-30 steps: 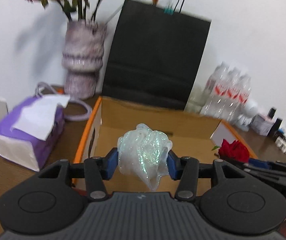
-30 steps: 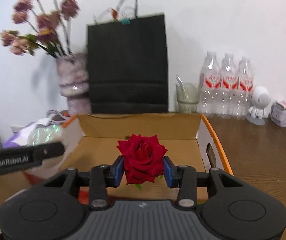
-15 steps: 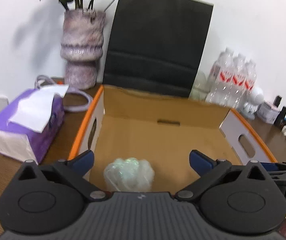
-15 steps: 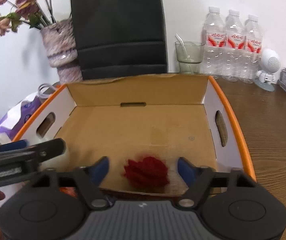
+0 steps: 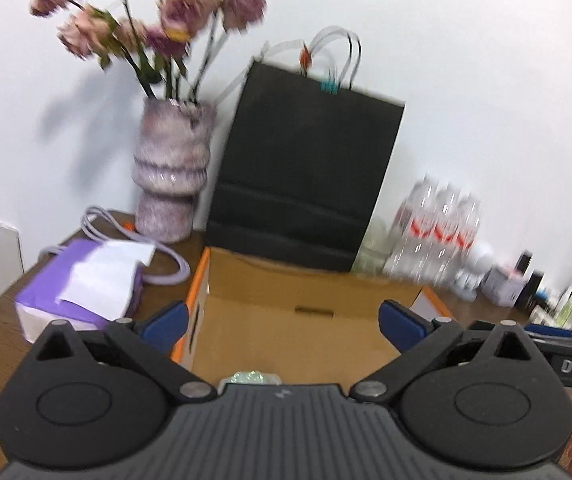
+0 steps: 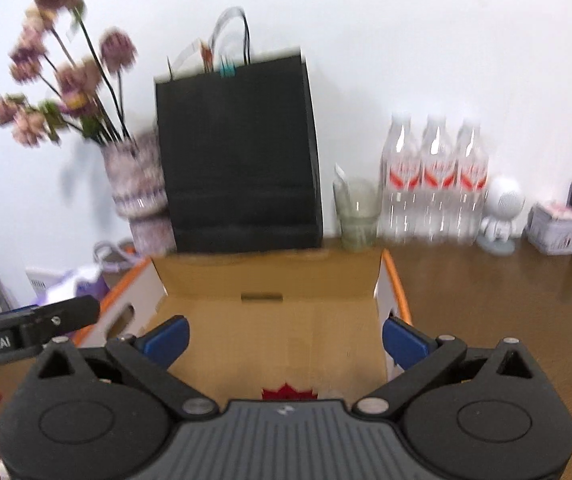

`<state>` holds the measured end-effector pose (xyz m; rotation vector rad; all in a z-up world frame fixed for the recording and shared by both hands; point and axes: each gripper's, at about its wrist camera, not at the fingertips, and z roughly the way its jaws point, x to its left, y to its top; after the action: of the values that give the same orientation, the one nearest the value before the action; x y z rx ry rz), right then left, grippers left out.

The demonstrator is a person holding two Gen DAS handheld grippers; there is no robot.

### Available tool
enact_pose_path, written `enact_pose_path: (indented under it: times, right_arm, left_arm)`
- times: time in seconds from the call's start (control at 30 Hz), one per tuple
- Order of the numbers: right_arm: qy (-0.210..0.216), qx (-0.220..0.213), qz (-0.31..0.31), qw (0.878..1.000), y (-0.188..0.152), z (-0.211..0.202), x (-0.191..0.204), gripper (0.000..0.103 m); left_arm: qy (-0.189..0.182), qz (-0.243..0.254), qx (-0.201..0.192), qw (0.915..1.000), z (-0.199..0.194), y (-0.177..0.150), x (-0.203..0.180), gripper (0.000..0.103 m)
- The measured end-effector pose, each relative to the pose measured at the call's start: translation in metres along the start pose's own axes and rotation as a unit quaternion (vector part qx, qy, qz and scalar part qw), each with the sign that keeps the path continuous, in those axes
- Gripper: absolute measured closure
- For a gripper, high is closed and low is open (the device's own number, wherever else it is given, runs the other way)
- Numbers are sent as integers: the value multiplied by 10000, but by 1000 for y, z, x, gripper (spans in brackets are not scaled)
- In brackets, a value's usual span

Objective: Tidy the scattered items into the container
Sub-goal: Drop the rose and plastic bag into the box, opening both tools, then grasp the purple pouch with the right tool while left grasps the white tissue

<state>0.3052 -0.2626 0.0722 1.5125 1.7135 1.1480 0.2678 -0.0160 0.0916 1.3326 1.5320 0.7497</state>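
The left gripper (image 5: 281,320) has its blue pads spread as wide as they go, and nothing is between them. The right gripper (image 6: 283,334) is opening its jaws wide, and nothing is between them either.

Just under the left gripper, right at the front edge of its body, a little bit of the shiny plastic ball (image 5: 250,377) peeks out. It looks pale green and white, soft and crinkly. It lies on the floor of the cardboard box (image 5: 286,332), near the front.

Just under the right gripper, the top of the red rose (image 6: 289,392) peeks out the same way. Only its pointy red petals show. It lies on the box floor too, near the front and to the right side.

So both things sit below and close behind the pads, not in front of them. Each gripper is nearest its own thing. I cannot tell which way either thing is longest, as most of it is hidden.

The box is brown inside, with white sides and orange edges. Both things look put away, so I think each hand can now go and look for more.

Behind the box stand a black paper bag (image 6: 237,152), a vase of flowers (image 5: 171,172) and water bottles (image 6: 434,176).
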Motion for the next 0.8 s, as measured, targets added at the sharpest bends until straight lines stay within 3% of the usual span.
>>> enact_pose_path:
  times: [0.13, 0.23, 0.37, 0.57, 0.8]
  right_arm:
    - [151, -542, -229, 9982, -10, -37, -3, 0]
    - [35, -637, -718, 9954, -28, -57, -5, 0]
    - [-68, -414, -887, 9952, -55, -74, -17, 0]
    - [-74, -63, -685, 9976, -89, -84, -27, 0]
    - [69, 276, -683, 9973, -112, -69, -3, 0]
  left_arm:
    - [-6, 94, -316, 9995, -34, -7, 16, 0]
    - [146, 432, -298, 9985, -52, -16, 27, 0]
    - [426, 702, -71, 9966, -70, -31, 45, 0]
    - [733, 712, 332, 9942, -87, -58, 69, 0]
    - [1006, 573, 949, 9887, -89, -91, 87, 0]
